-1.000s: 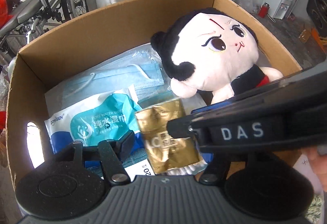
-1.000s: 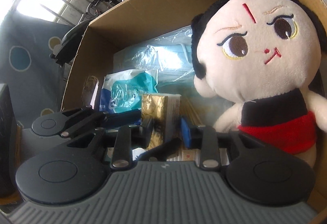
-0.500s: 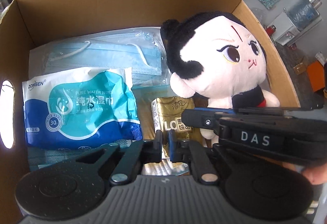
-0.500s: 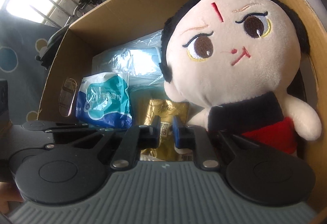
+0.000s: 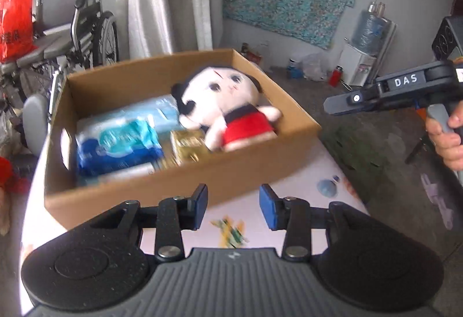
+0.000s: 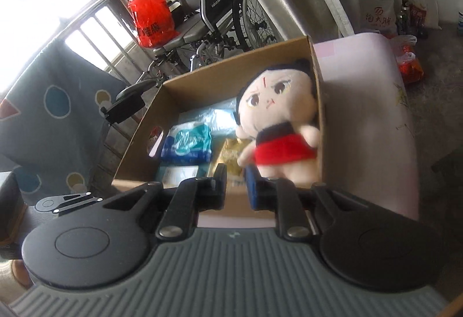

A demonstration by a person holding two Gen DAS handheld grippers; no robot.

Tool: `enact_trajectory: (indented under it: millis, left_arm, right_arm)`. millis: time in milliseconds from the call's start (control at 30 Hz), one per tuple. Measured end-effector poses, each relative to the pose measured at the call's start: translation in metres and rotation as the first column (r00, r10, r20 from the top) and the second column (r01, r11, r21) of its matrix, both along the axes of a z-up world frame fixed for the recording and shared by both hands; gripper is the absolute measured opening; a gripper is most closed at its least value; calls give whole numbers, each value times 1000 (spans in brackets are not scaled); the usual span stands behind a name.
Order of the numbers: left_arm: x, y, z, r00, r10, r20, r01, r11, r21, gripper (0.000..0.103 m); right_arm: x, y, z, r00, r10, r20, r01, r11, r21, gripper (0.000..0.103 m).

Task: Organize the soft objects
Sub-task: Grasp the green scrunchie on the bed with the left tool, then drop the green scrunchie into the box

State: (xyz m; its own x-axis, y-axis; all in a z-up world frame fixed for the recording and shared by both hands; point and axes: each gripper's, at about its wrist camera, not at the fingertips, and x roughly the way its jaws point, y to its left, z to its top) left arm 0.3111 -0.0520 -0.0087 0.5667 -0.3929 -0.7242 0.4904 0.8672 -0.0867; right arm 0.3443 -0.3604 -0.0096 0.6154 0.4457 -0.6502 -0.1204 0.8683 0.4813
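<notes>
A cardboard box [image 5: 202, 181] stands on a pale pink table [image 5: 303, 181]. In it lie a plush doll in a red dress [image 5: 228, 103], a blue wet-wipe pack [image 5: 115, 143], a bag of blue face masks [image 5: 162, 111] and a gold tissue pack [image 5: 188, 145]. My left gripper [image 5: 233, 207] is open and empty, in front of the box's near wall. My right gripper [image 6: 235, 186] is open a little and empty, above the box's near edge; its body also shows in the left wrist view [image 5: 390, 91]. The box [image 6: 317, 103], doll [image 6: 277, 120], wipes [image 6: 188, 143] and gold pack [image 6: 231, 155] show in the right wrist view.
A wheelchair [image 5: 72, 27] with a red bag [image 5: 14, 25] stands behind the box by the curtain. A water dispenser [image 5: 367, 56] and bottles stand by the far wall. Small printed marks [image 5: 231, 230] lie on the table near my left gripper.
Both grippers have pulled back up and out of the box. The left gripper has opened wide. The gold pack stays in the box.
</notes>
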Motion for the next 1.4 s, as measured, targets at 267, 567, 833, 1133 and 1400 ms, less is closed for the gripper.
enact_trajectory:
  millis: [267,567,833,1133,1400]
  left_arm:
    - [-94,-72,-97,950,-213,-230,186,974,-132,51]
    - [-92,-124,-144,907,-254,-337,206,963,-172,32]
    - [-105,-121,-148,927,-234,-293,205,970,-128,11]
    - [-70,-48,-40,987,-147,-60,141,985,-95,11]
    - [109,11,17,991,51,127,-72,983,167,12]
  right_arm:
    - [-136,-86,-84,944,-272,-188,294,950,103,27]
    - [-186,-54,-167,914,-206,-350,287,937,198,37]
    - [-186,-16,-151,948,-191,-255,229,965,127,7]
    - [-74,53,-36,998,-53,27,47,980,194,7]
    - [169,153,-10,1000,3,16,-4,998,55,7]
